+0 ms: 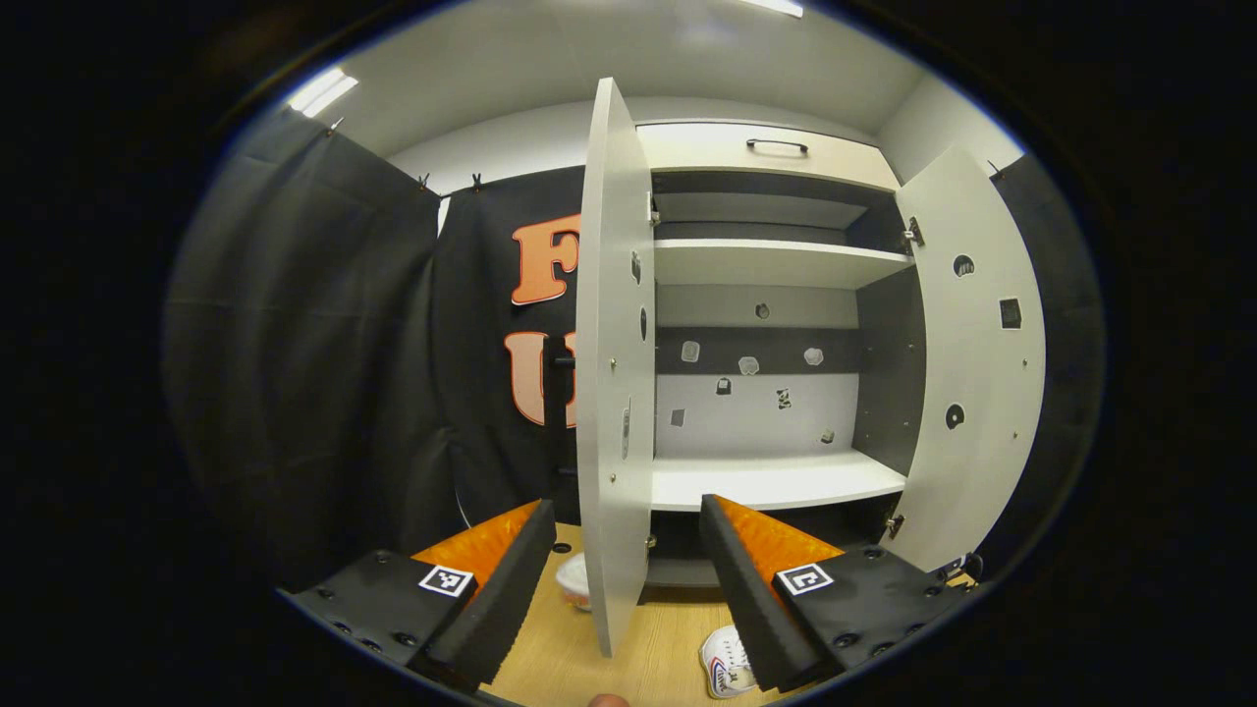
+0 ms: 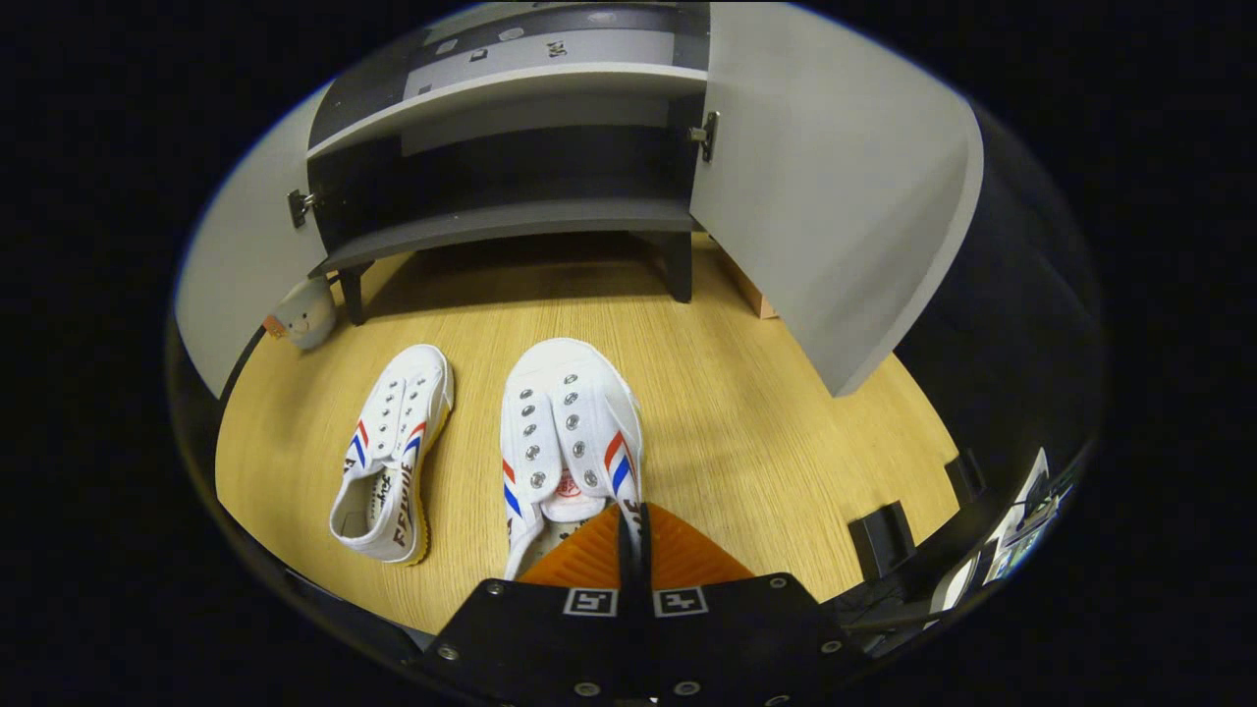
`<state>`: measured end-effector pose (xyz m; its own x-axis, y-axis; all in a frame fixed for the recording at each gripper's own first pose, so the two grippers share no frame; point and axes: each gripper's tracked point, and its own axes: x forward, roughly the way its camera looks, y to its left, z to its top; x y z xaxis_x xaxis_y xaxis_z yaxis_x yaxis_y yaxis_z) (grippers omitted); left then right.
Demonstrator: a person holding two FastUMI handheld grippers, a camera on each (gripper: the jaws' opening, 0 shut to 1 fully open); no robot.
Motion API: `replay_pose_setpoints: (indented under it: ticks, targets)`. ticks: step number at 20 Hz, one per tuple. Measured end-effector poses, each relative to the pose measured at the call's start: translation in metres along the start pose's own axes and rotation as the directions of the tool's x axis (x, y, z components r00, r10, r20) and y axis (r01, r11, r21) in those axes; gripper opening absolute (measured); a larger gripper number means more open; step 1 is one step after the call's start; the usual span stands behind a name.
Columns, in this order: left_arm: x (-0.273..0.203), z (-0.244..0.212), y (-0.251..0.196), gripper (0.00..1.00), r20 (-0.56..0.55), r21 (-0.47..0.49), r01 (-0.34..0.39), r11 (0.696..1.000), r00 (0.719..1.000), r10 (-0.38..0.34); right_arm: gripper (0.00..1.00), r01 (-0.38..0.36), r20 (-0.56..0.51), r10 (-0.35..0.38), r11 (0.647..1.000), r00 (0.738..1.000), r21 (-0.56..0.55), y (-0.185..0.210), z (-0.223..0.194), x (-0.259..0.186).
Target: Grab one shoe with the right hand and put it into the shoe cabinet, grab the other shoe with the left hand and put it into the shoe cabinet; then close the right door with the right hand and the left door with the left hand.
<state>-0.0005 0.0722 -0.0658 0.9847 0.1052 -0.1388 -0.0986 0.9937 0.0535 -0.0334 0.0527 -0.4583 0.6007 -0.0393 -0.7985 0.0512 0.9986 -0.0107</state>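
right gripper (image 2: 628, 525): pinched on the near shoe (image 2: 570, 422), apparently its side wall.
left gripper (image 1: 628, 579): wide open, empty.
lift: straight up, toe toward the cabinet (image 2: 511, 221) floor's front edge.

Left claw (image 1: 619, 579) orange fingers, black pads, screws, maybe tag markers, right claw (image 2: 628, 535) same

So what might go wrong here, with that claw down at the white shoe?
The right gripper looks closed at the heel of the nearer shoe; whether it pinches the rim is unclear, so the shoe may slip when lifted. The bottom compartment is low, so the toe may bump the shelf edge. The left gripper hangs open near the left door and might knock it.
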Motion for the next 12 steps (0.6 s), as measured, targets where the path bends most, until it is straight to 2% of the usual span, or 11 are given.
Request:
replay_pose_setpoints:
  ticks: [3, 5, 8, 12]
  targets:
    - [0.004, 0.004, 0.007, 0.97, 0.015, -0.005, 0.005, 1.000, 1.000, -0.004, 0.00, -0.028, 0.044, 0.027, 0.999, 0.999, 0.015, 0.016, 0.031, -0.022]
    - [0.007, 0.005, 0.012, 0.94, 0.023, -0.009, 0.006, 1.000, 1.000, -0.006, 0.00, -0.058, 0.076, 0.056, 0.998, 0.996, 0.027, 0.027, 0.058, -0.042]
    - [0.010, 0.008, 0.017, 0.99, 0.044, 0.001, 0.018, 1.000, 0.999, -0.018, 0.00, -0.087, 0.146, 0.086, 0.996, 0.986, 0.001, 0.042, 0.098, -0.073]
    - [0.014, 0.012, 0.020, 0.94, 0.060, -0.016, 0.038, 0.999, 0.998, -0.037, 0.00, -0.107, 0.232, 0.102, 0.994, 0.967, 0.012, 0.061, 0.159, -0.108]
